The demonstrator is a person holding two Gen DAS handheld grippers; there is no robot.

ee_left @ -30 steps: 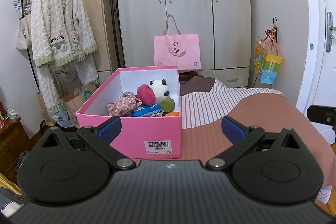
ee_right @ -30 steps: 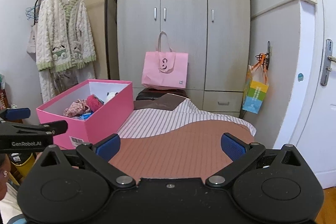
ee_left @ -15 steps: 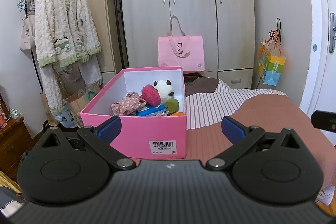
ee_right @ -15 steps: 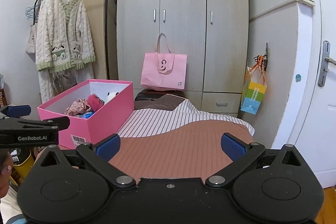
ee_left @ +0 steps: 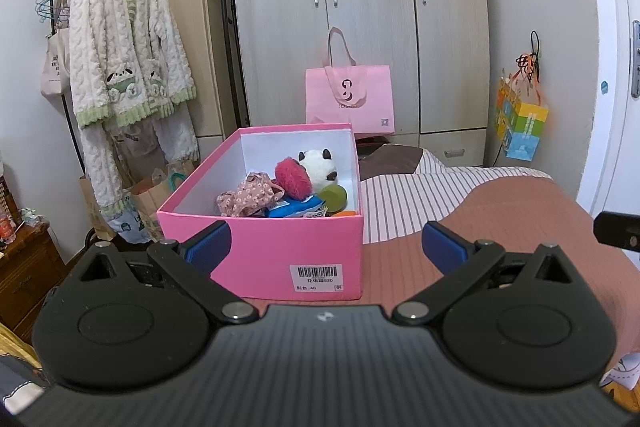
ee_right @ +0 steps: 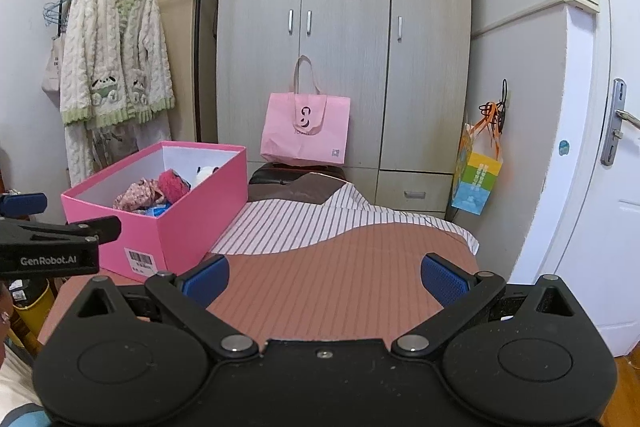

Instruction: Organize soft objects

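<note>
The box (ee_left: 256, 259) is bright pink outside and white inside, with a white barcode label. In it lie a black-and-white panda (ee_left: 318, 167), a magenta puff (ee_left: 293, 179), a pink floral cloth (ee_left: 248, 197), a blue packet (ee_left: 294, 207) and a green ball (ee_left: 333, 197). The bedcover (ee_right: 352, 267) is terracotta, with a white, dark-striped part. The bag (ee_right: 306, 135) is pale pink. The robe (ee_left: 124, 55) is cream with green trim.

Two wrist views facing the wardrobe (ee_left: 360, 19), sharing the pink box (ee_right: 160, 219).
</note>
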